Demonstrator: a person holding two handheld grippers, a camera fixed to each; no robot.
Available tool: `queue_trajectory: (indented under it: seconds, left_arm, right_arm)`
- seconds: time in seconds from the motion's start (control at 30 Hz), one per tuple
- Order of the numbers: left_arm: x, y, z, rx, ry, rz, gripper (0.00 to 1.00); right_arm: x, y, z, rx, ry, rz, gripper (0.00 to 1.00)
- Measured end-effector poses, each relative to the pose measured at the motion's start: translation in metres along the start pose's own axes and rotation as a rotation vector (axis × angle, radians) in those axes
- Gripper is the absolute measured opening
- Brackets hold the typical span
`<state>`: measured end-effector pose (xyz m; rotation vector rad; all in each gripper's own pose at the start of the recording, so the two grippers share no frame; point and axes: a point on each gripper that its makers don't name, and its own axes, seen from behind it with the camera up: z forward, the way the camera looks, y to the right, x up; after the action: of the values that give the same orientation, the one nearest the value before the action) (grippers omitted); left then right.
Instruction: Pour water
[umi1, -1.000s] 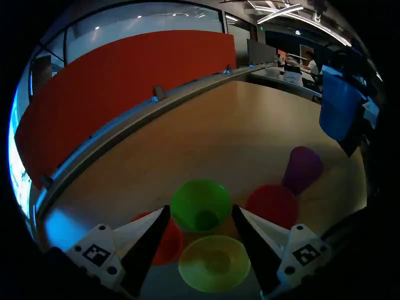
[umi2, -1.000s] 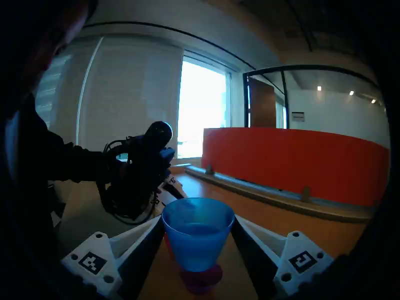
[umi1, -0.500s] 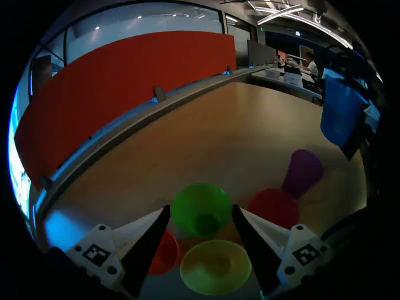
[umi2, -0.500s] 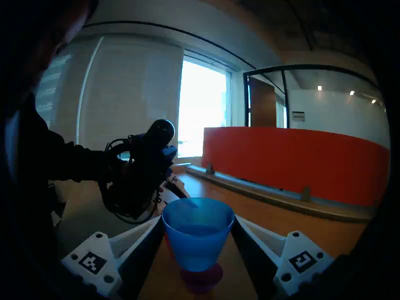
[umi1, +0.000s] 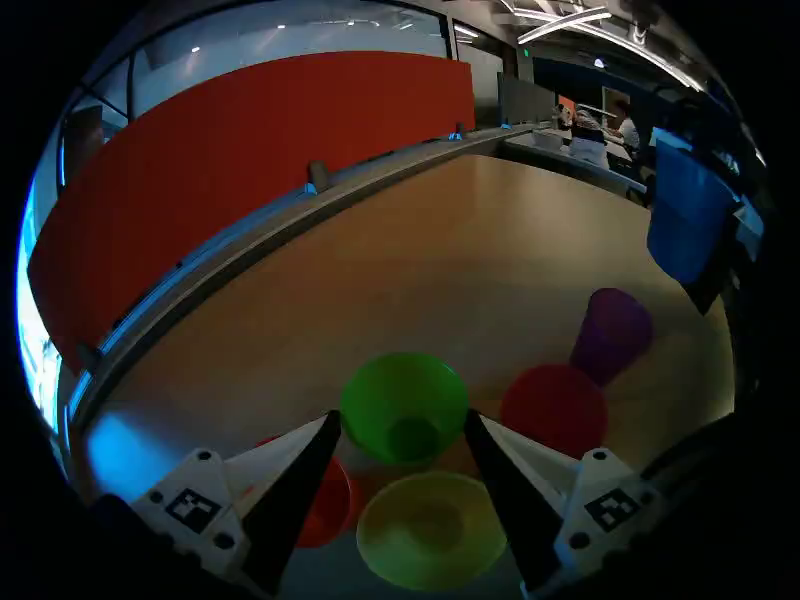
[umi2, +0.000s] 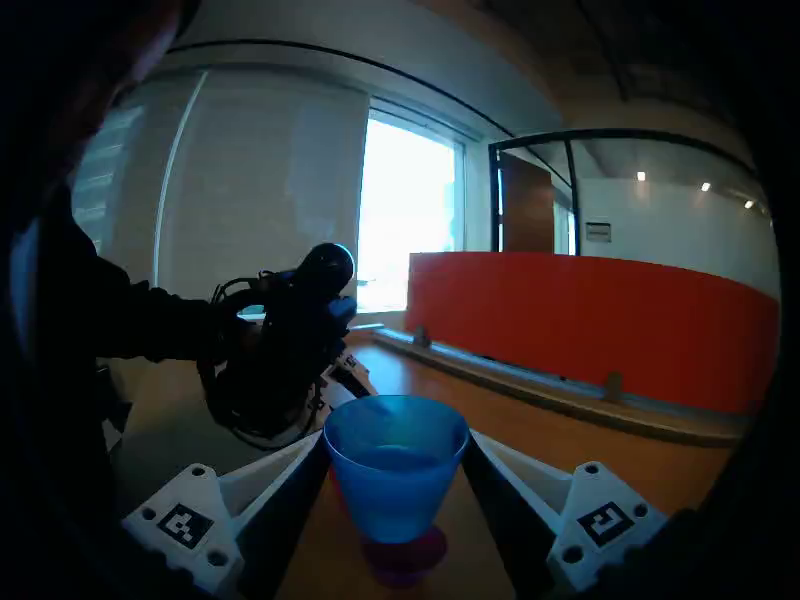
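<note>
Low in the middle of the right gripper view, the blue cup (umi2: 396, 465) sits between the two fingers of the right gripper (umi2: 396, 438). Both fingers press on its wall just under the rim, and it hangs clear of the table (umi2: 520, 440).

It looks like thin, light plastic that would flex if squeezed hard. The water (umi2: 397, 458) inside adds weight and will slosh, so a slow tilt seems wise. A hold just under the rim, as here, is probably safest: the wall widens upward, so the cup cannot slip down through the fingers.

The cup is a translucent, tapered tumbler with a smooth round rim, and the water level shows as a darker band partway down. In the left gripper view it hangs at the right edge of the frame (umi1: 685, 215).

At lower centre of that view, the left gripper (umi1: 401, 415) flanks a green cup (umi1: 403, 405). I cannot tell whether its fingers actually press on the rim.

Around the green cup stand:
- a yellow-green cup (umi1: 430, 528) nearest the camera
- a red cup (umi1: 553, 408) to its right
- a purple cup (umi1: 612, 333) beyond the red one

A red partition (umi1: 250, 150) fills the upper left.
</note>
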<state>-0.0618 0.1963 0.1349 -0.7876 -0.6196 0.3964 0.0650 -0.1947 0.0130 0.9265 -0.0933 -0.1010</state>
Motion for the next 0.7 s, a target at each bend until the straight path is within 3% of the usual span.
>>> queue_trajectory:
  seconds: [0.7]
  left_arm:
    - [-0.002,-0.002,0.013,0.006,-0.016,-0.001,0.92]
  right_arm:
    - [-0.003,0.003,-0.001,-0.002,-0.003,0.001,0.91]
